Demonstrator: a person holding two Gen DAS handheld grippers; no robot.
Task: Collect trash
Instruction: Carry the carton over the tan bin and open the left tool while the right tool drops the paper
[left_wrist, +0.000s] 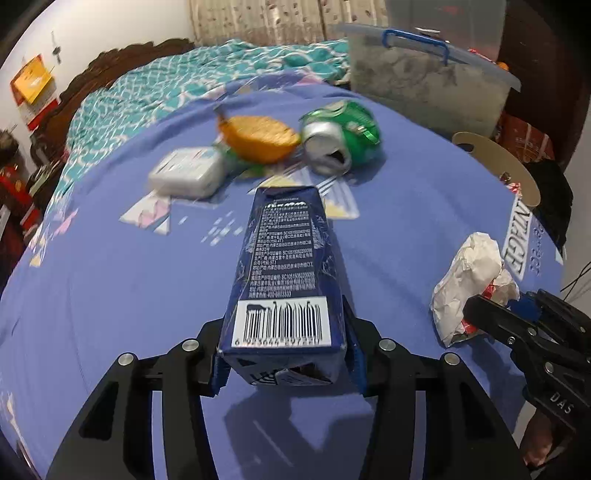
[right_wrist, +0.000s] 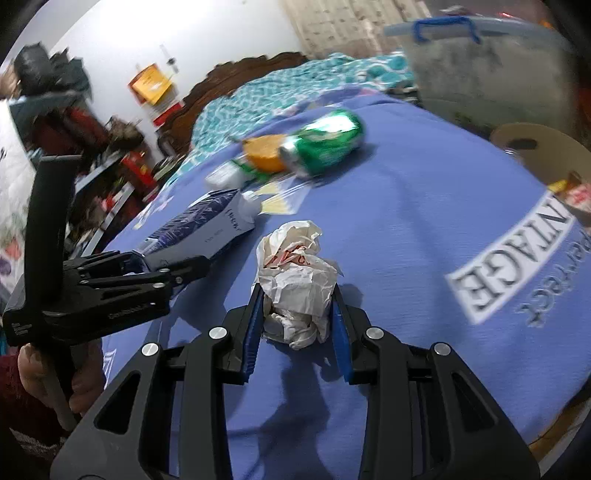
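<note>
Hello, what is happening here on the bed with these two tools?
A person is collecting trash from a blue bedsheet with two tools. The left hand-held gripper is closed on a dark blue carton; the right hand-held gripper is closed on a crumpled white wrapper. A crushed green can, an orange peel and a small white box still lie farther back.

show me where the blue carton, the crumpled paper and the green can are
blue carton (left_wrist: 282, 266), left wrist view, printed top face.
crumpled paper (right_wrist: 299, 280), right wrist view, middle of the wad.
green can (left_wrist: 354, 127), left wrist view, dented green side.
</note>
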